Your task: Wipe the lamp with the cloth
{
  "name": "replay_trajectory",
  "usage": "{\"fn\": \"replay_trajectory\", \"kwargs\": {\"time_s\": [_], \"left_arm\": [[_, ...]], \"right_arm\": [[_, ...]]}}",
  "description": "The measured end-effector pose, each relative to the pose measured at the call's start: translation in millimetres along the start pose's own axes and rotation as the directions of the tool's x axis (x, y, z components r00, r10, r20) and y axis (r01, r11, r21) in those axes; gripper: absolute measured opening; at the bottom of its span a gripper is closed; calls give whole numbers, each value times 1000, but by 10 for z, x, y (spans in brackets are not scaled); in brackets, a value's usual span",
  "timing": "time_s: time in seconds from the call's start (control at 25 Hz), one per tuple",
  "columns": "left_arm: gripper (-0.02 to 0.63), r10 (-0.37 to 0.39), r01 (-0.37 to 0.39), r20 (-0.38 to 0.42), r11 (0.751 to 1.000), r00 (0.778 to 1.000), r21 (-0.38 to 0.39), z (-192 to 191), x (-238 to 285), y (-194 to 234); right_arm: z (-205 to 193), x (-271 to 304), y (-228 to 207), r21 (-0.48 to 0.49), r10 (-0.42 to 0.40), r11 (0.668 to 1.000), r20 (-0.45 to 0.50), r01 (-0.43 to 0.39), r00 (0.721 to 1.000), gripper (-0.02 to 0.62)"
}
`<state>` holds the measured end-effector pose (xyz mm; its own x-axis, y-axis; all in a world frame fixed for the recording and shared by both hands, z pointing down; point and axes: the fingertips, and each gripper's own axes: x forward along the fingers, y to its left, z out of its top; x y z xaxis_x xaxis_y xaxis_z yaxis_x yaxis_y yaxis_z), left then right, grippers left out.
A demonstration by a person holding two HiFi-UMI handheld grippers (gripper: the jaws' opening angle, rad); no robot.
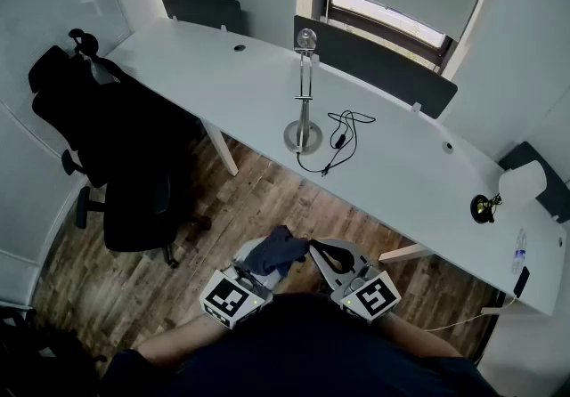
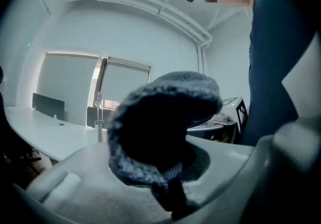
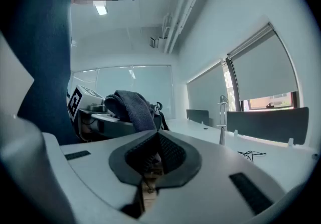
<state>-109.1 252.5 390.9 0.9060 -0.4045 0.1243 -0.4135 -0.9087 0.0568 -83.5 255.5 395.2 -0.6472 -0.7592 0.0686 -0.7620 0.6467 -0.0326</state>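
Near the middle of the counter [image 1: 223, 75], close to its near edge, one lamp [image 1: 305, 93] stands upright on a round base. One black cable [image 1: 343, 137] lies looped just beside the base, toward the right end. At the counter's right end sit one small dark round item [image 1: 482, 206] and one white object [image 1: 522, 182]. One black office chair [image 1: 111, 155] stands on the wood floor [image 1: 258, 199] before the counter's left end.

Two claws are held low over the floor, well apart from the lamp. Left claw [image 2: 170, 188]: closed on one dark blue-grey cloth [image 2: 165, 127], which bunches up above the jaws. Right claw [image 3: 153, 135]: jaws together at the tips, nothing held, positioned just beside the cloth.
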Motion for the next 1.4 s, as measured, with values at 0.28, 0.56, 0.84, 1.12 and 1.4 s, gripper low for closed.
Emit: {"fn": "replay_trajectory", "kwargs": {"time_s": [0.28,0.56,0.84,1.12,1.4], "left_arm": [[74,2,-2,-5,1000,1000,-3,-27,-25,86],[74,3,-3,4,1000,1000,-11,-27,-79,152],[74,-2,2,11,1000,1000,-16,-81,-174,263],[74,33,-33,-7,999,999,-36,-125,57,619],[74,129,-130,-34,991,991,-26,-17,776,1271]], "right_arm": [[-25,98,11,5,3,1000,-4,-3,1000,11],[-10,177,42,4,5,1000,2,-5,1000,11],[-12,292,83,-2,-21,1000,23,21,1000,11],[-54,509,-310,19,-25,1000,26,24,999,11],[-19,898,-1260,32,48,998,38,-50,998,12]]}}
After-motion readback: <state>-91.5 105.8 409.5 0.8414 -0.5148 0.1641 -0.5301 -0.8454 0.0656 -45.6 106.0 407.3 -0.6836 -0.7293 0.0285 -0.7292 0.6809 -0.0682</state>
